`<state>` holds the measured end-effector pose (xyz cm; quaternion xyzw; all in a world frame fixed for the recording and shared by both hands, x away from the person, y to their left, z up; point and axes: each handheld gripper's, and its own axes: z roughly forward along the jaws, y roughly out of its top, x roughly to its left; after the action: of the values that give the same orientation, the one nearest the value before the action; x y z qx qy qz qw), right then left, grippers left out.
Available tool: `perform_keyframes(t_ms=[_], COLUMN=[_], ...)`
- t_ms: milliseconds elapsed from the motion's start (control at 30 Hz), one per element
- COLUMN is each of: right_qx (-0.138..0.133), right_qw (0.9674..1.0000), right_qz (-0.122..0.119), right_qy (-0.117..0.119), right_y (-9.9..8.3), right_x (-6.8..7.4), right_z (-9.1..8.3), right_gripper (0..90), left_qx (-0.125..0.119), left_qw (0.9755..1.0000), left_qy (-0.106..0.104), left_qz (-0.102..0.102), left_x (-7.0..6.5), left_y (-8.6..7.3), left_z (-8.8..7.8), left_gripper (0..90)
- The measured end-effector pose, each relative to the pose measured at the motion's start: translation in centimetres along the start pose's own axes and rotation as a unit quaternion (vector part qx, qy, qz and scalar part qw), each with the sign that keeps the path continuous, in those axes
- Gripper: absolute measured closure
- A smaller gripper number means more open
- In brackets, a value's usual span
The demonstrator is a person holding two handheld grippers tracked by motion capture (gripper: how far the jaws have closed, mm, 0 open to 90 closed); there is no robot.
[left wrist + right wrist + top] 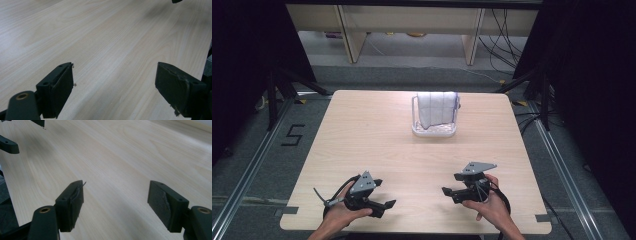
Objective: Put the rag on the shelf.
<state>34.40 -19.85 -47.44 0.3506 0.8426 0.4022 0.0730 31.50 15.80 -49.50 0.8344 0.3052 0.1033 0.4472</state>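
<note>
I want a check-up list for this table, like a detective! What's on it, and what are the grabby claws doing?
Surface: pale wooden table, bare near the person.
Job's things: white cloth draped over a small white rack at the far side.
Clutter: nothing seen.
Grippers: left gripper and right gripper at the near edge, both open, nothing between the jaws.
Cables: one trails from each gripper; more cables on the floor beyond.
Surroundings: grey floor, wooden furniture legs, a "5" marking.

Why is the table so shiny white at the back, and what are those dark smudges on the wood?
High view: light glares off the table behind the white towel rack, and the room around is dark. Left gripper view: a soft blurry shadow lies on the far wood. Right gripper view: a faint shadow at upper left, and the far edge goes fuzzy.
</note>
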Motion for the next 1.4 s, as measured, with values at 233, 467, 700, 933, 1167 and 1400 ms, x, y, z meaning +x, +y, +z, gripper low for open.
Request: perform_keyframes(t_ms=[233, 467, 700, 933, 1167, 1400], right_qx=[0.013, 0.016, 0.029, 0.036, 0.042, 0.036], right_qw=[0.9999, 0.9999, 0.9996, 0.9993, 0.9991, 0.9993], right_qz=[0.006, 0.004, 0.000, -0.007, -0.008, -0.001], right_qy=[-0.004, -0.001, 0.000, -0.003, -0.006, -0.012], right_y=[-1.4, -2.8, -3.9, -4.4, -4.5, -4.6], right_x=[0.7, 1.5, 2.0, 2.4, 2.4, 2.5], right_z=[-0.2, -0.8, -1.0, -1.2, -1.3, -1.1], right_gripper=[21.3, 17.7, 17.4, 18.4, 18.6, 18.7], left_qx=[0.007, 0.019, 0.017, 0.033, 0.040, 0.037], left_qw=[1.0000, 0.9998, 0.9997, 0.9989, 0.9986, 0.9988], left_qy=[0.002, 0.002, 0.000, 0.004, 0.003, 0.006], left_qz=[0.000, 0.006, 0.016, 0.032, 0.035, 0.031], left_x=[-0.4, -1.4, -2.2, -2.0, -1.9, -1.8], left_y=[-0.6, -1.5, -1.5, -1.5, -1.4, -1.4], left_z=[-0.1, -0.1, 0.3, 0.2, 0.3, 0.4], left_gripper=[14.6, 14.7, 14.7, 14.7, 14.7, 14.7])
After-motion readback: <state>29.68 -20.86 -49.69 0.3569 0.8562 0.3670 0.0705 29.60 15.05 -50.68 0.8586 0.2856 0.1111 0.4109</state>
